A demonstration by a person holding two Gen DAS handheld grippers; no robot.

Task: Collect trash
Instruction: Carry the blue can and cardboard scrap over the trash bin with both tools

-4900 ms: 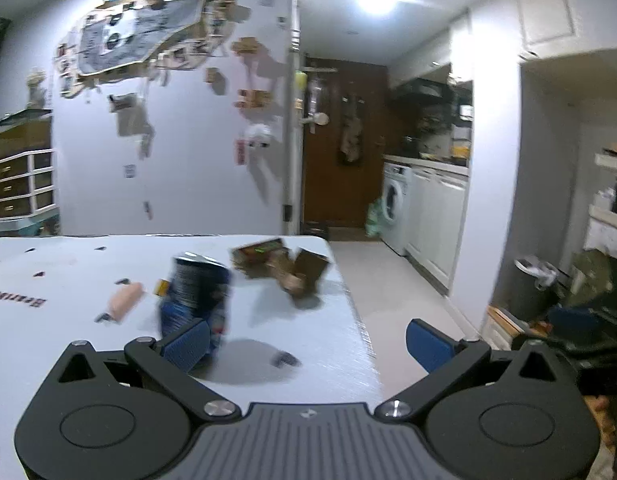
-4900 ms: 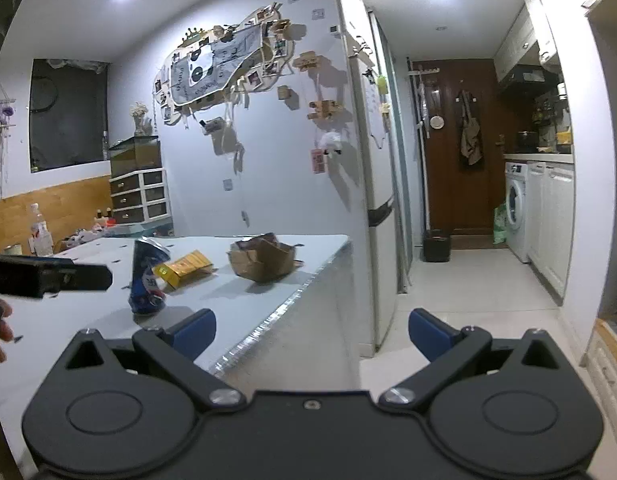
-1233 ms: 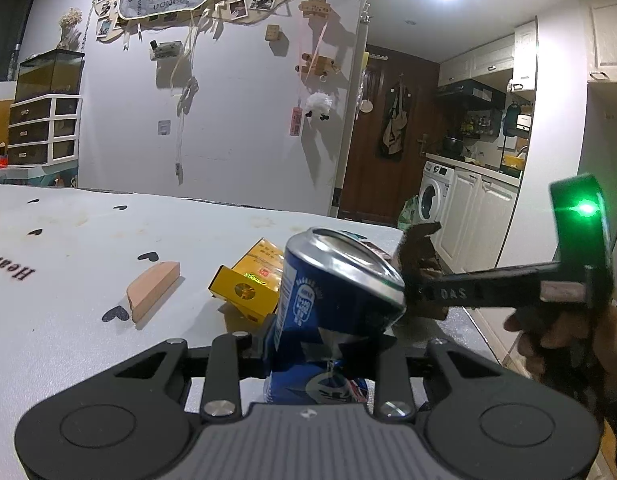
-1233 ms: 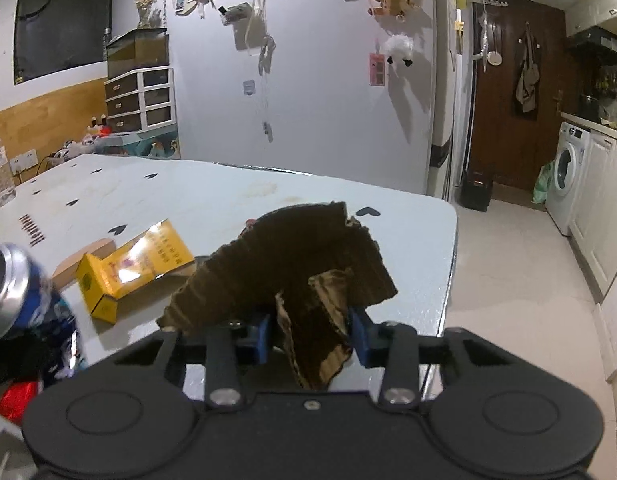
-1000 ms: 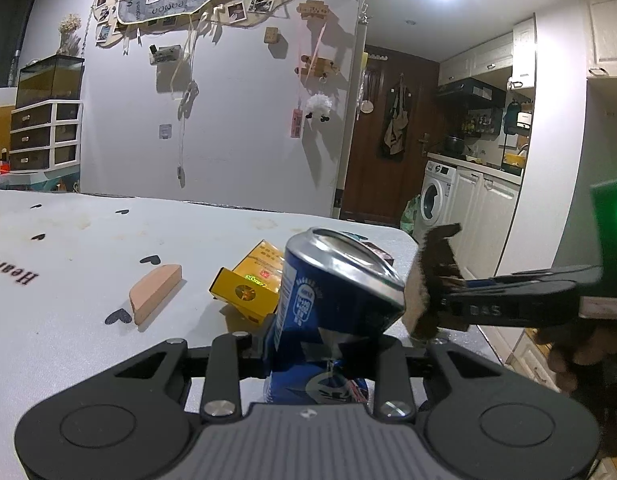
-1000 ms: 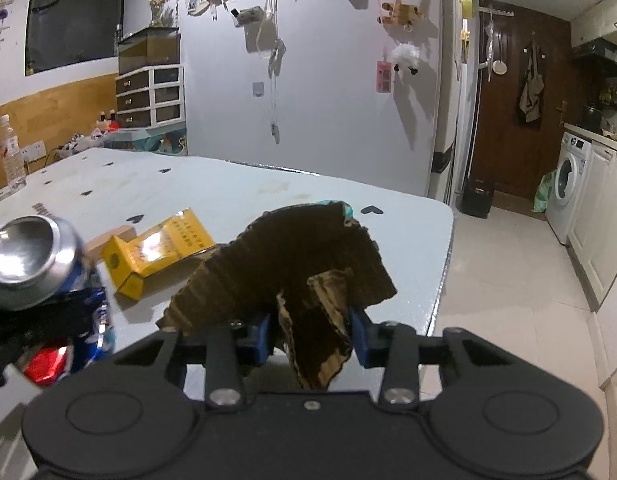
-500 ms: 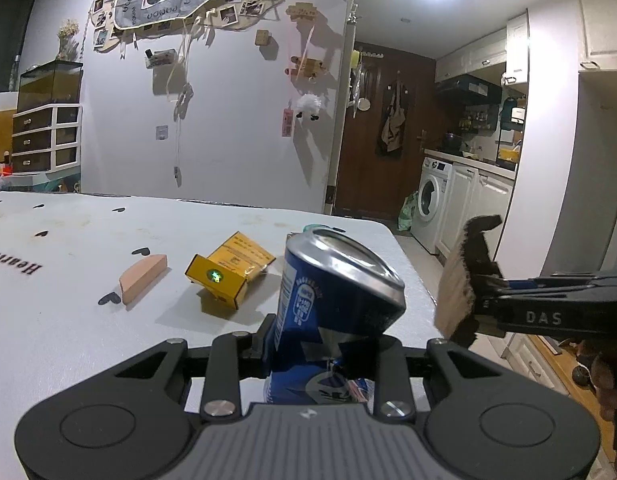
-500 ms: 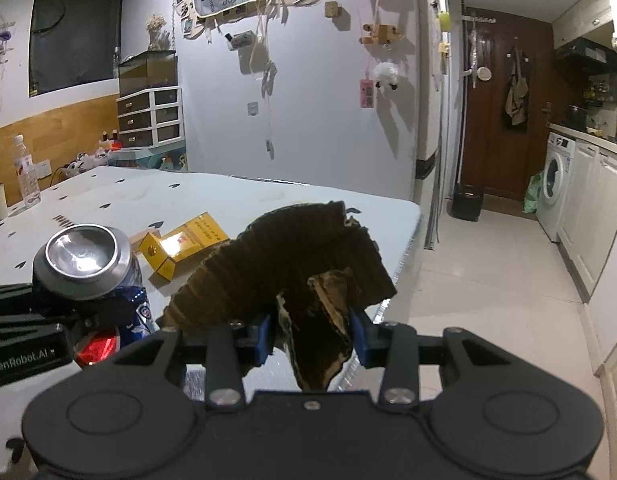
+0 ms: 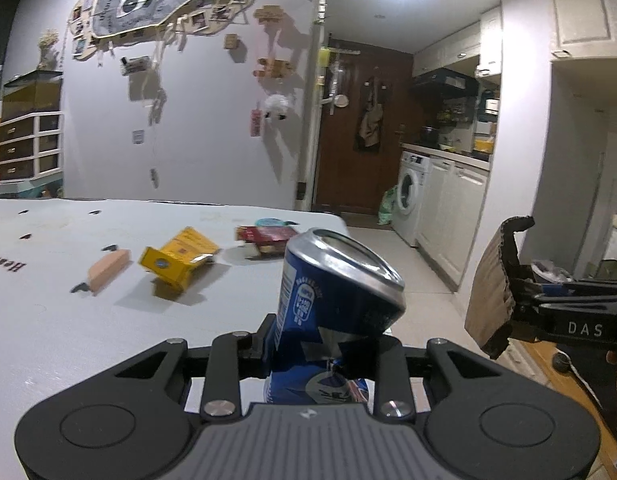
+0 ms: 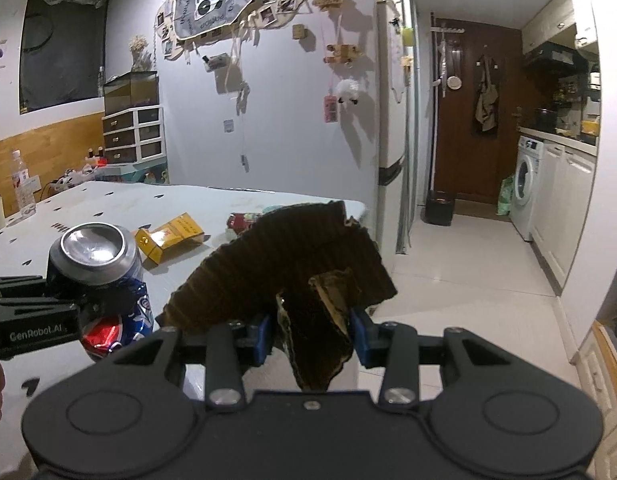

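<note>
Left gripper (image 9: 322, 354) clamped on a dented blue aluminium can (image 9: 332, 300) above the white table (image 9: 48, 320), right gripper (image 10: 312, 334) closed on a torn brown corrugated cardboard piece (image 10: 284, 272) past the table edge, yellow carton (image 9: 176, 258) and red packet (image 9: 264, 236) lying on the tabletop.

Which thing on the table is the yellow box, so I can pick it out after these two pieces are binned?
Look at the white table beyond the crushed blue can held in the left gripper. The yellow box lies on its side there, between a pinkish wedge-shaped block to its left and a red packet to its right. It is the only bright yellow thing there, with one end flap open.
</note>
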